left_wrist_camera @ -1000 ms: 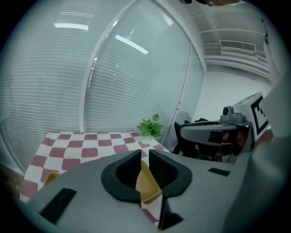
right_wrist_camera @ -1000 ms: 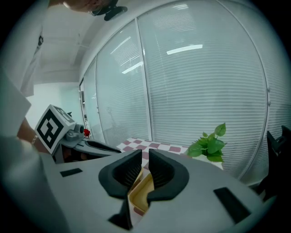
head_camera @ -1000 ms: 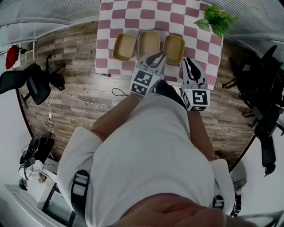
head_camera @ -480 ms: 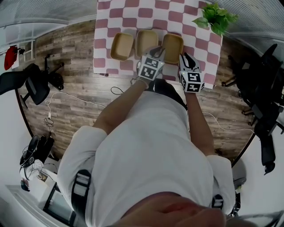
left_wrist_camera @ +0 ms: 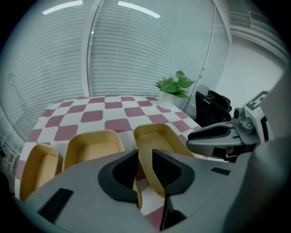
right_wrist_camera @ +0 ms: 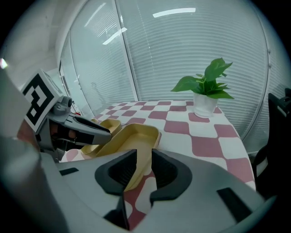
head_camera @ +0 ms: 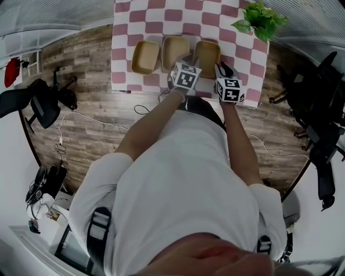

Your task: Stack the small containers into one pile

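Three tan containers stand in a row near the front edge of the checkered table (head_camera: 178, 16): left (head_camera: 145, 56), middle (head_camera: 176, 52), right (head_camera: 207, 54). My left gripper (head_camera: 193, 59) is at the right container's left side. In the left gripper view the left gripper (left_wrist_camera: 144, 160) is shut on the right container (left_wrist_camera: 157, 139) by its side wall. My right gripper (head_camera: 220, 66) is at that container's right side. In the right gripper view the right gripper (right_wrist_camera: 143, 166) is shut on the right container (right_wrist_camera: 132, 135), which looks slightly tilted.
A potted plant (head_camera: 261, 21) stands at the table's far right corner. Black office chairs (head_camera: 323, 97) are on the right and another chair (head_camera: 38, 102) on the left, on the wooden floor. A cable (head_camera: 97, 121) lies by the table's front edge.
Both grippers moved forward from over the table's front edge to the right container. The left gripper's jaws, spread a second ago, have come together on its wall.
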A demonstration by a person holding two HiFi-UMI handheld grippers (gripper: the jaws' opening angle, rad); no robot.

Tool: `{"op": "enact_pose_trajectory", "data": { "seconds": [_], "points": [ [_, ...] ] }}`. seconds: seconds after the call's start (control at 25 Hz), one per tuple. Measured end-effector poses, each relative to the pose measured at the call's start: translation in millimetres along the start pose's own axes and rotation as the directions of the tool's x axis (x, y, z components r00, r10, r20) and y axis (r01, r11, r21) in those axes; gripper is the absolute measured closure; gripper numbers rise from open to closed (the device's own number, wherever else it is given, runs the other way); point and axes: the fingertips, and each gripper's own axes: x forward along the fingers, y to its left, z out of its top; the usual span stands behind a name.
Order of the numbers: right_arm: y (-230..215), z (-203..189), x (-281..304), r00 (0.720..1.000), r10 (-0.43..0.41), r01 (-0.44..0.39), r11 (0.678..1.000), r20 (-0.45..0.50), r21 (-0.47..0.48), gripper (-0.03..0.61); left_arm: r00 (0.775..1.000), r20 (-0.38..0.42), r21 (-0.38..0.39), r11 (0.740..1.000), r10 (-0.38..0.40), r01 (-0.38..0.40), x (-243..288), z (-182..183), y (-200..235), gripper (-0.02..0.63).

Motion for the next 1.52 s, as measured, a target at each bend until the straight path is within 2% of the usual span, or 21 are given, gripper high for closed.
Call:
{"op": "enact_pose_trajectory", "data": {
  "seconds": [0.28,0.56,0.68,0.8,1.0,1.16,1.28,1.52],
  "points": [
    [-4.3,-14.4,11.9,0.999,0.003,-0.002,1.0,-0.046,0.023,0.471,0.998,-0.052,0.014,1.0,0.021,-0.02,10.5,-10.7,1.6,0.522],
    [-3.2,-20.3,22.8,0.997,0.012,-0.007,0.998,-0.081,0.063,0.473,0.996,-0.076,0.014,0.999,0.042,-0.041,14.4,-6.6,2.5,0.522],
    [-5.8,-23.2,23.5,0.997,0.009,0.004,0.987,-0.077,0.163,0.505,0.996,-0.081,0.013,0.999,0.04,-0.039,15.5,-7.2,1.9,0.522],
    [-14.0,-22.8,19.1,0.998,-0.01,0.025,0.961,-0.057,0.276,0.534,0.996,-0.077,0.005,0.999,0.034,-0.033,13.2,-7.8,0.4,0.522],
    [-20.4,-9.4,0.6,0.999,-0.028,0.032,0.899,-0.016,0.436,0.537,0.999,-0.035,-0.005,1.0,0.015,-0.015,-0.4,0.4,-8.8,0.522],
    [-19.0,6.0,-16.9,0.999,-0.046,0.026,0.866,0.029,0.5,0.537,1.0,0.008,-0.051,0.999,-0.006,0.007,-13.8,13.7,-14.1,0.522],
    [-8.2,22.1,-32.0,0.995,-0.029,-0.022,0.857,0.091,0.514,0.537,0.998,0.059,-0.059,0.998,-0.026,0.029,-28.3,27.1,-16.6,0.522],
    [13.1,57.4,-79.6,0.982,-0.032,-0.065,0.867,0.186,0.495,0.537,0.987,0.151,-0.07,0.995,-0.062,0.073,-81.8,55.6,-26.8,0.538]
  ]
}}
